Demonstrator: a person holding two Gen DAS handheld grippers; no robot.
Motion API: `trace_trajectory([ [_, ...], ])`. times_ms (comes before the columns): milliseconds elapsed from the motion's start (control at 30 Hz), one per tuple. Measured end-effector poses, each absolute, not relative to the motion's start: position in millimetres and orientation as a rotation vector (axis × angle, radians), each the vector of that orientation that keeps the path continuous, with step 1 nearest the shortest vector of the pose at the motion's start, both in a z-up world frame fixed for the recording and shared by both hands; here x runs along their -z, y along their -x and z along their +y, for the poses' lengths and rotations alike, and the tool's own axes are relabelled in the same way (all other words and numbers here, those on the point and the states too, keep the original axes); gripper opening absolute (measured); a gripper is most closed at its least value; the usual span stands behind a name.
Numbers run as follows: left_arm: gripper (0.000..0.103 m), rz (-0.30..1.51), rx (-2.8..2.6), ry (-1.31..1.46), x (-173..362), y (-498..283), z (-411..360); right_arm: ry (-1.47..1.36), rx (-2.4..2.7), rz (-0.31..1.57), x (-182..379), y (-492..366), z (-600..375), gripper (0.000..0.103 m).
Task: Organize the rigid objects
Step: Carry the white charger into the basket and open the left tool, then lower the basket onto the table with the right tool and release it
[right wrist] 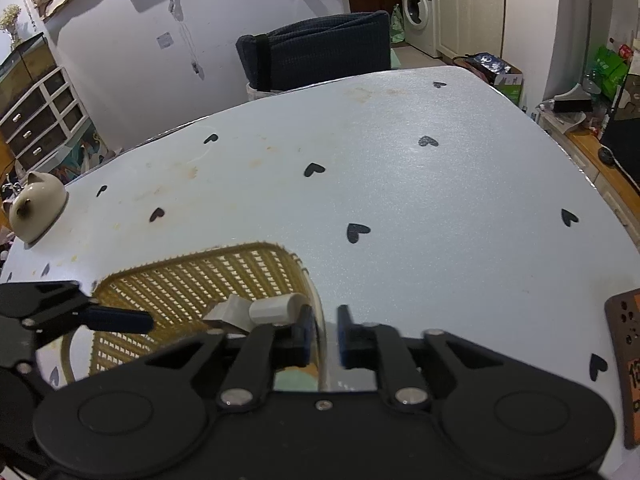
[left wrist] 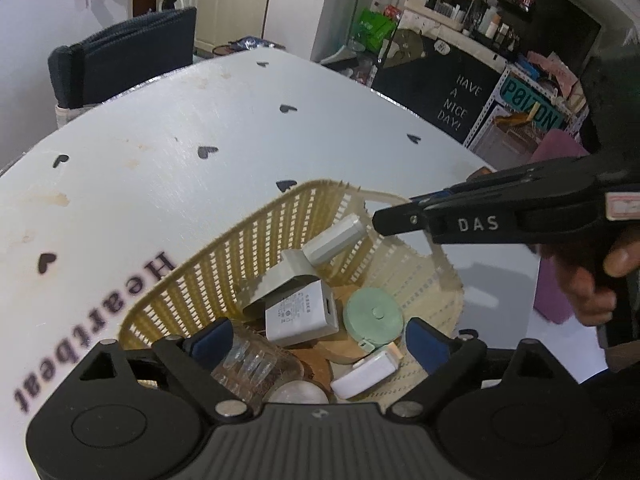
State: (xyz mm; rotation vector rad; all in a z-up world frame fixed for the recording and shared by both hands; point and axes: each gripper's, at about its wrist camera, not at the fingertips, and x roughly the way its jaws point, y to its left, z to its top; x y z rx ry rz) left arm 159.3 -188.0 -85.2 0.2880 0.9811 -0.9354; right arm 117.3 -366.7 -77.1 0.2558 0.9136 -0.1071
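1. The left gripper (left wrist: 318,338) hangs over the basket (left wrist: 192,268) with its jaws spread wide and nothing between them; its blue pads (left wrist: 212,340) sit above the basket's contents.
2. The right gripper (right wrist: 323,334) has its jaws a narrow gap apart, straddling the basket's pale handle (right wrist: 320,320) at the rim. Whether the pads press on the handle I cannot tell.
3. In the left wrist view, the right gripper reaches in from the right, its tip at the basket's far rim.
4. Inside the basket, under the left jaws, lie a clear glass jar (left wrist: 256,364) on its side, a white charger (left wrist: 298,312), a round green tape measure (left wrist: 372,316) and a small white plug (left wrist: 366,374).
5. Further in, a white adapter (left wrist: 334,238) leans against the far wall, resting on a grey bent piece (left wrist: 276,280).
6. The basket stands on a white table (left wrist: 168,120) printed with black hearts and the word "Heartbeat".
7. A cat-shaped ceramic pot (right wrist: 36,206) sits at the table's left edge, well apart from the basket.
8. A dark chair (right wrist: 316,50) stands beyond the table's far side.
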Motion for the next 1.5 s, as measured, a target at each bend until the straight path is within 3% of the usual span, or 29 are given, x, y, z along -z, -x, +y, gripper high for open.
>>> trace_trajectory([
  [300, 0.103, 0.891, 0.863, -0.206, 55.7, -136.8, -161.9, -0.241, 0.103, 0.818, 48.3, -87.9, -361.7, 0.034],
  [933, 0.103, 0.711, 0.236, 0.019, 0.5, -62.3, -105.2, -0.129, 0.007, 0.646, 0.9, -29.0, -370.4, 0.067],
  [1100, 0.103, 0.662, 0.195, 0.009, -5.0, -39.4, -100.0, -0.115, -0.008, 0.604, -1.7, -15.3, -370.5, 0.072],
  [1400, 0.103, 0.641, 0.188, -0.022, -3.2, -21.4, -110.1, -0.074, 0.03, 0.564, -5.9, -1.0, -365.7, 0.094],
  [1500, 0.103, 0.639, 0.175, -0.032, -2.4, -19.8, -111.5, -0.057, 0.03, 0.568, -5.4, 2.0, -363.1, 0.095],
])
